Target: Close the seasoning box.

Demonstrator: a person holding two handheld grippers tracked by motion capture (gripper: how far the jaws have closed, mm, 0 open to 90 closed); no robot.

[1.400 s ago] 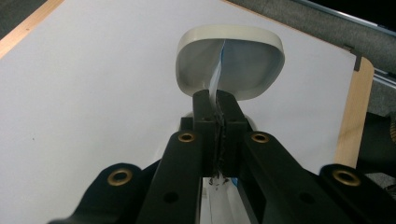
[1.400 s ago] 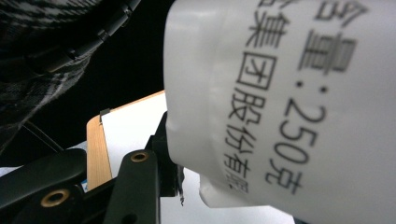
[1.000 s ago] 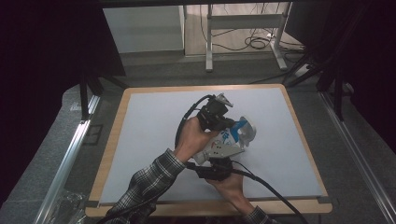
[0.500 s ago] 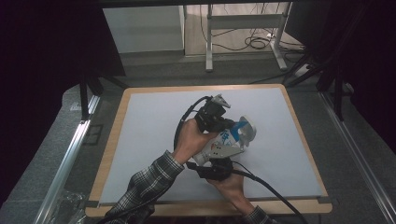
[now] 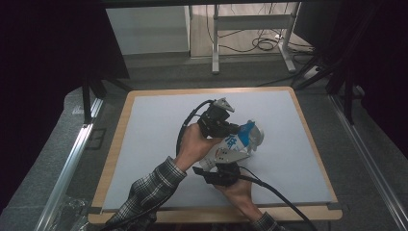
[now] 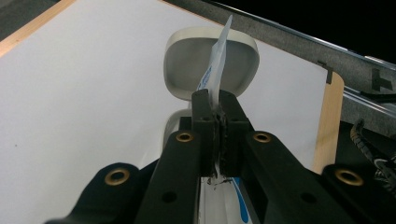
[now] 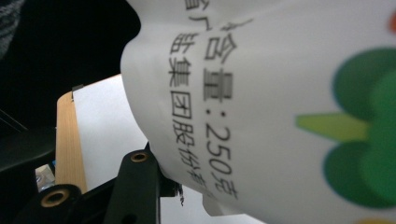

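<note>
Both hands met over the middle of the white table (image 5: 144, 139), a wood-edged board. The left gripper (image 5: 230, 129) sat above and behind, the right gripper (image 5: 226, 163) below it, nearer the person, and between them hung a white pouch (image 5: 239, 140) with blue print, lifted off the surface. In the left gripper view the jaws were pressed nearly flat together, pinching a thin edge of the pouch (image 6: 215, 79), which stuck up past the tips as a narrow fin. Beyond those tips lay a pale, rounded-square dish (image 6: 187, 60) on the white surface, apart from the pouch as far as could be told. In the right gripper view the pouch (image 7: 280, 107) came very close to the lens, showing black printed characters, "250", and a green leaf-like graphic; one black jaw showed at the bottom left, right against the pouch's lower corner, the other jaw hidden behind the pouch, so that grip looked closed on it but was not fully visible. Plaid sleeve (image 5: 149, 192) on the left forearm.
</note>
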